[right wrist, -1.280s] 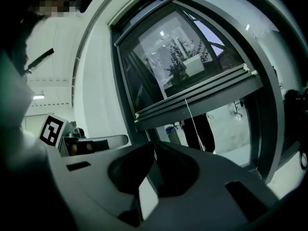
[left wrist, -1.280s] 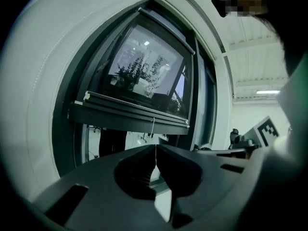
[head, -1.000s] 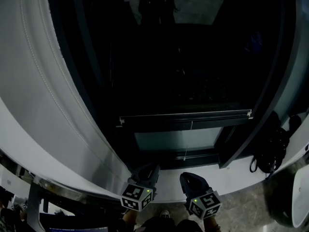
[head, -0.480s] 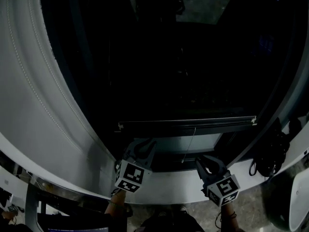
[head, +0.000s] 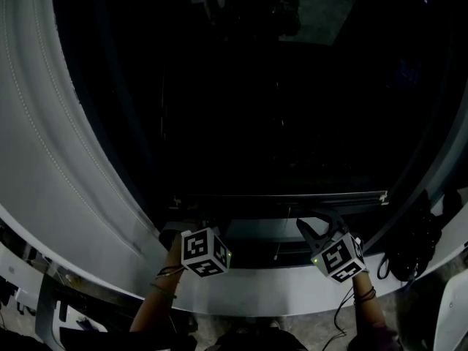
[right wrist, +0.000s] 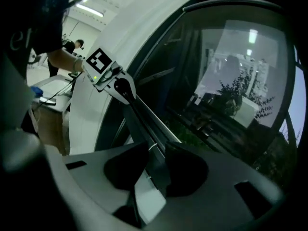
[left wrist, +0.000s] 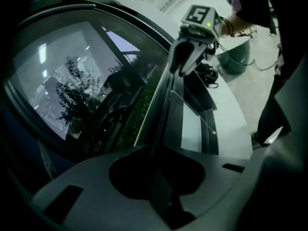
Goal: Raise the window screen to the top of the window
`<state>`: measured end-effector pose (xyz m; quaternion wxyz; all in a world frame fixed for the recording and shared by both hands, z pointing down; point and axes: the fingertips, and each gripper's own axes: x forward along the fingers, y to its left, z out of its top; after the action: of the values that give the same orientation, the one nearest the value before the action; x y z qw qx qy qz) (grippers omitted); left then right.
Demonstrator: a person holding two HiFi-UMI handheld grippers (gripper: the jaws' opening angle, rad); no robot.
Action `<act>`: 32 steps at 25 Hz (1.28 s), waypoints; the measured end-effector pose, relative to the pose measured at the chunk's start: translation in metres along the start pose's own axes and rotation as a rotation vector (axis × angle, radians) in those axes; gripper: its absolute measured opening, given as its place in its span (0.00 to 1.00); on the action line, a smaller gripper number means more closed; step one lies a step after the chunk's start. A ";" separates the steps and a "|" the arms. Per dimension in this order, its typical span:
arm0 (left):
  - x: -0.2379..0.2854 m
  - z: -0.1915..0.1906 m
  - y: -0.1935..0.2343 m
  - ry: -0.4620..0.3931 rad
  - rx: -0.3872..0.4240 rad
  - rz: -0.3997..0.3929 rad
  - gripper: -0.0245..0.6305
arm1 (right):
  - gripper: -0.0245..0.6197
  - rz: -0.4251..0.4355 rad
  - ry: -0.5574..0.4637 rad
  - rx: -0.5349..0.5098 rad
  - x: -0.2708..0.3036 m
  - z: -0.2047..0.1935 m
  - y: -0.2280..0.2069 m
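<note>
- The window screen [head: 278, 123] is a dark sheet that covers most of the big window
- Its bottom bar [head: 278, 197] sits low in the window, a little way above the white sill [head: 278, 292]
- Under the bar there is a strip of bare glass [left wrist: 192, 129]
- The left gripper [left wrist: 156, 150] has its jaws squeezed together on the bottom bar, near the bar's left end
- The bar runs right between those two jaws and on toward the other gripper
- The right gripper [right wrist: 154, 150] has its jaws pinched narrow on the same bar, nearer the right end
- The two grippers are well apart along the bar, and both reach up to it from below
- The left marker cube [head: 205, 252] and the right marker cube [head: 338, 257] hang just under the bar, in front of the sill
- A person's arm [head: 157, 298] comes up from below to the left gripper
- A thin cord [left wrist: 199, 118] hangs down from the bar over the bare glass
- A wide white frame [head: 66, 159] curves down the left side of the window
- A black bag [head: 413, 232] lies on the sill at the right, away from both grippers
- Trees [left wrist: 72, 95] show in the window glass
</note>
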<state>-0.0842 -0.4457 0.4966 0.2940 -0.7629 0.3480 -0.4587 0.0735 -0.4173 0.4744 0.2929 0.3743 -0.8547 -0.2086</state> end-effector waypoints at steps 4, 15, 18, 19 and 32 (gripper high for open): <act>0.007 -0.002 0.000 0.058 0.032 -0.034 0.10 | 0.18 0.025 0.043 -0.159 0.013 -0.005 -0.005; 0.017 -0.004 -0.003 0.166 0.131 -0.074 0.12 | 0.18 0.110 0.148 -0.359 0.026 -0.031 -0.016; 0.020 -0.007 -0.005 0.203 0.173 -0.090 0.11 | 0.16 0.135 0.179 -0.368 0.030 -0.035 -0.014; 0.020 -0.008 -0.005 0.209 0.176 -0.098 0.11 | 0.15 0.153 0.190 -0.352 0.031 -0.035 -0.014; 0.021 -0.006 -0.005 0.223 0.142 -0.185 0.11 | 0.08 0.218 0.342 -0.451 0.035 -0.035 -0.015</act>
<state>-0.0813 -0.4607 0.5133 0.2634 -0.7135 0.2733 -0.5890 0.0851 -0.4583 0.5033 0.5289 0.2354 -0.7604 -0.2942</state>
